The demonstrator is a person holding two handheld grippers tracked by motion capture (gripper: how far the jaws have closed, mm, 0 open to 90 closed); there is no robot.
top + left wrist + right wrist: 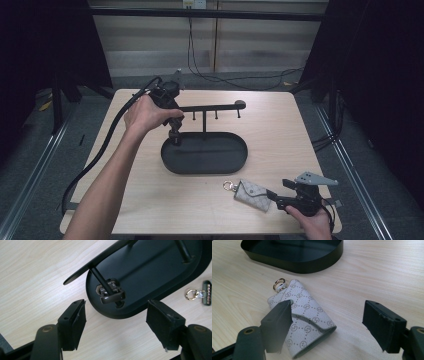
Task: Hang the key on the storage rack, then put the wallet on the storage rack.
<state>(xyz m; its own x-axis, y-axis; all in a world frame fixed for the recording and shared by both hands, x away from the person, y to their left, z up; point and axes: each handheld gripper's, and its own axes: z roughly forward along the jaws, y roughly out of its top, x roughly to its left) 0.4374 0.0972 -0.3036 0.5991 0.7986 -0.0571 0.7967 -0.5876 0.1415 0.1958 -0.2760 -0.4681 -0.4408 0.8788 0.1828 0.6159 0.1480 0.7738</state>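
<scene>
A black oval tray (239, 161) carries a post and a bar (212, 107) with several hook pegs. At the bar's left end a small dark clasp-like item (111, 294) sits on a peg just above the tray floor. My left gripper (175, 135) points down over that end. In the left gripper view the left gripper (117, 312) stands open, apart from the item, with nothing between its jaws. A grey patterned key pouch (308, 315) with a gold ring (279, 283) lies flat on the table. My right gripper (328, 312) is open, its left jaw over the pouch's edge.
The pouch (253, 193) lies near the table's front edge, just left of the right gripper (274, 195). The light wood table (280, 130) ends in dark floor on all sides. A thick cable (100, 150) trails from the left gripper across the table's left side.
</scene>
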